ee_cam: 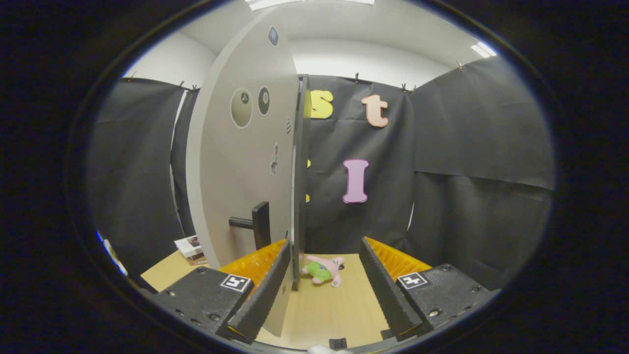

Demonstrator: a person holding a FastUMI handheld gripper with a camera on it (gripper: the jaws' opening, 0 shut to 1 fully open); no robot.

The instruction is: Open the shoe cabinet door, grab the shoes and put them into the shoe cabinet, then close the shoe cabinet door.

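The grey shoe cabinet door (236, 162) stands tall just ahead of me, seen almost edge-on, with its face turned left. Its black bar handle (258, 223) sticks out low on that face, just above my left finger. The door's dark edge (300, 187) runs down to the tabletop between my fingers, close against the inner side of the left finger (263, 290). My gripper (324, 295) is open, and the right finger (385, 290) stands well apart from the door. Whether the left finger touches the door is not clear.
A pink and green plush toy (323, 269) lies on the wooden tabletop (339, 314) just beyond my fingers, right of the door's edge. A small stack of booklets (189, 247) lies on the table left of the door. Black cloth walls close in behind and on both sides.
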